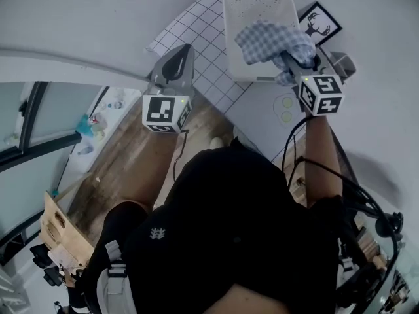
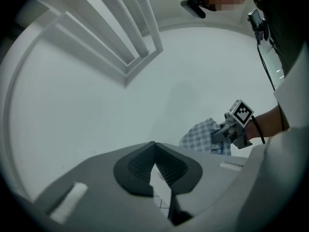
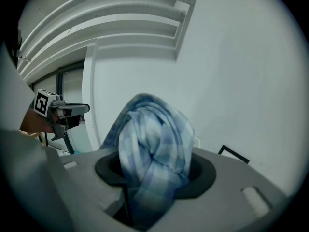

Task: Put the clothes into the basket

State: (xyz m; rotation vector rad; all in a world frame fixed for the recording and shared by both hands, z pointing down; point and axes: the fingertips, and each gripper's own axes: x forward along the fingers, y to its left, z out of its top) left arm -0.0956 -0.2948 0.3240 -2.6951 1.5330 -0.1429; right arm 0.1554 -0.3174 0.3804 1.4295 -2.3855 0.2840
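Note:
A blue-and-white checked cloth hangs bunched over the white perforated basket at the top of the head view. My right gripper is shut on the cloth, which fills its jaws in the right gripper view. My left gripper is held up to the left of the basket, apart from it, over a white grid-patterned mat. Its pads meet at the tips with nothing between them. The left gripper view also shows the cloth in the right gripper off to the right.
A framed deer picture and a small grey box lie right of the basket. Wooden floor runs below the left gripper. A wooden crate stands at the lower left, and a window is on the left.

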